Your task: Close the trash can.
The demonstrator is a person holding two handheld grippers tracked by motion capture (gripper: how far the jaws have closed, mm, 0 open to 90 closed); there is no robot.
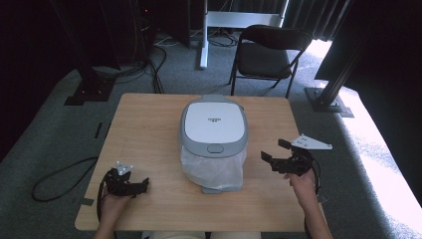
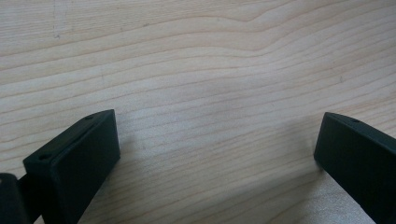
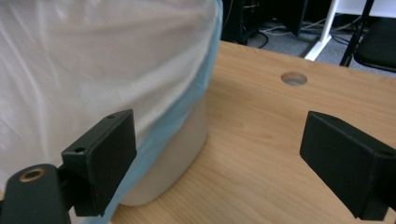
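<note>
Bin [image 1: 214,130], lidded and bag-lined, at the table [image 1: 149,114] centre. Left gripper [image 1: 142,185] rests low on bare wood, jaws wide, empty. Right gripper [image 1: 275,154], wide open and empty, faces the bag [image 1: 214,167]; approach step, closing in presumably next.

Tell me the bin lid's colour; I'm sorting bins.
The bin lid is white with a grey rim, clearest in the high view.

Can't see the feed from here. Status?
Left tongs open, over bare table. Right tongs open beside lined bin. Nothing between.
</note>
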